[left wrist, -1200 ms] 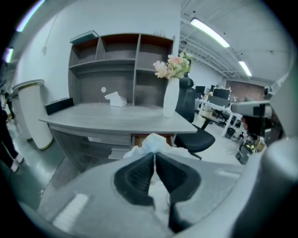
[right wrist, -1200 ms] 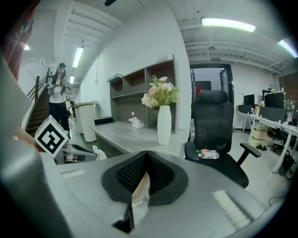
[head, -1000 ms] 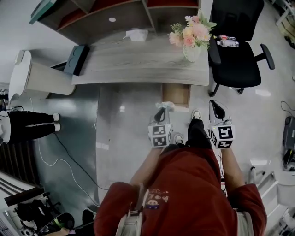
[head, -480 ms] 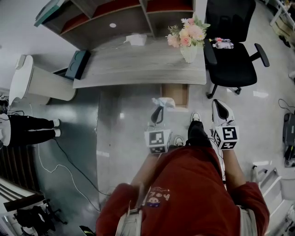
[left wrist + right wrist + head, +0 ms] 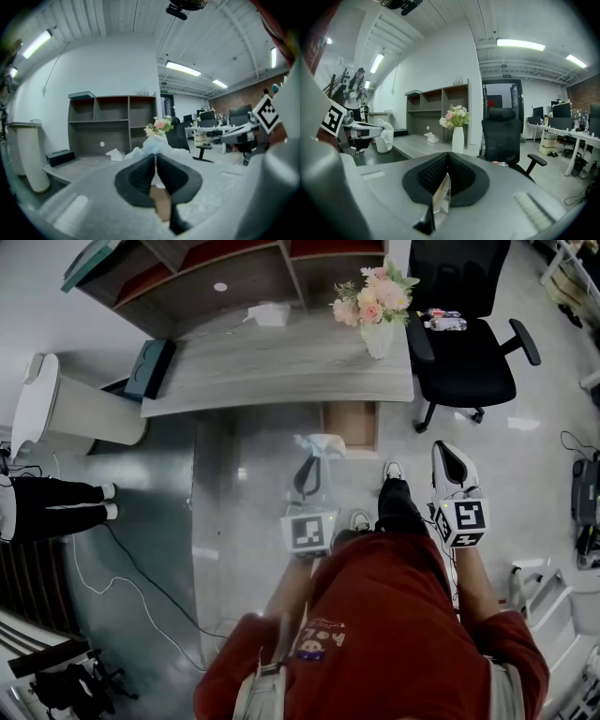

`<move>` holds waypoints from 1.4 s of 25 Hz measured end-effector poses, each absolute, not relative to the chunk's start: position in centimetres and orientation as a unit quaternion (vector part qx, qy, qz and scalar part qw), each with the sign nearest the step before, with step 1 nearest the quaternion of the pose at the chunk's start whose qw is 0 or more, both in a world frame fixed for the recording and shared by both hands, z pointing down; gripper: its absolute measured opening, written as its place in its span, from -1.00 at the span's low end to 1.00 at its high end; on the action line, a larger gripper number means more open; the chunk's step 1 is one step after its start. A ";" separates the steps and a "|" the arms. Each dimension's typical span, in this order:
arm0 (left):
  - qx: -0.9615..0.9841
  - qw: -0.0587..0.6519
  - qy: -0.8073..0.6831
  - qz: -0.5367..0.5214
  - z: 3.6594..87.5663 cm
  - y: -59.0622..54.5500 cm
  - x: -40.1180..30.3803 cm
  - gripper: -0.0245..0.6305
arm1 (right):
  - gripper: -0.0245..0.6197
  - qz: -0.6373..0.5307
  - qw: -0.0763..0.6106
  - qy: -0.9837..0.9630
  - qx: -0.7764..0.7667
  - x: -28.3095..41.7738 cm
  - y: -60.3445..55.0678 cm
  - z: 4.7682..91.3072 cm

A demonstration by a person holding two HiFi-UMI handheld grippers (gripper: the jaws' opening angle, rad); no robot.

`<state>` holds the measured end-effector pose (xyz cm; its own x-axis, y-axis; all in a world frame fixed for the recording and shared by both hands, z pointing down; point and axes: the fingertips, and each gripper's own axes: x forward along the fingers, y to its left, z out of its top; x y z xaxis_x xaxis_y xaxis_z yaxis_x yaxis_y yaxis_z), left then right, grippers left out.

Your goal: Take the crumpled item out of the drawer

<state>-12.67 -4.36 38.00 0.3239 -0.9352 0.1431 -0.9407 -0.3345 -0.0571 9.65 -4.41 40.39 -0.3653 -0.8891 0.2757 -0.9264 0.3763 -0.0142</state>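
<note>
A crumpled whitish item (image 5: pixel 319 443) hangs off the tip of my left gripper (image 5: pixel 312 457), whose jaws are shut on it, above the floor just left of the open wooden drawer (image 5: pixel 352 425) under the desk. In the left gripper view the item (image 5: pixel 152 146) bulges out beyond the closed tips of the left gripper (image 5: pixel 155 159). My right gripper (image 5: pixel 448 451) hovers to the right of the drawer, shut with nothing in it; the right gripper view shows the right gripper (image 5: pixel 447 161) with its pads pressed together, and off to its left the crumpled item (image 5: pixel 386 129).
The grey wooden desk (image 5: pixel 281 362) carries a vase of flowers (image 5: pixel 375 310), a white tissue (image 5: pixel 269 313) and a black box (image 5: pixel 150 367). A black office chair (image 5: pixel 464 343) stands at the right. A white cylinder (image 5: pixel 66 409), another person's legs (image 5: pixel 56 498) and a floor cable (image 5: pixel 122 563) are at the left.
My left gripper has drawn back toward me and a little left with the crumpled item, further from the drawer. The right gripper has hardly moved.
</note>
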 end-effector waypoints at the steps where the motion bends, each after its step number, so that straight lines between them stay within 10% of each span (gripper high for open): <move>1: 0.814 0.019 -0.576 0.075 38.1 -4.3 -12.7 -0.90 | -0.92 0.084 0.112 -0.822 0.553 9.6 -4.3 40.4; 35: 0.816 0.050 -0.570 0.087 40.3 -5.5 -13.3 -0.90 | -0.92 0.083 0.125 -0.823 0.548 7.7 -5.8 41.1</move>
<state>-13.26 -5.47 40.33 0.3352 -0.9210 0.1987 -0.9383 -0.3453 -0.0177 7.67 -5.77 41.11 -0.3678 -0.8814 0.2964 -0.9229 0.3851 0.0003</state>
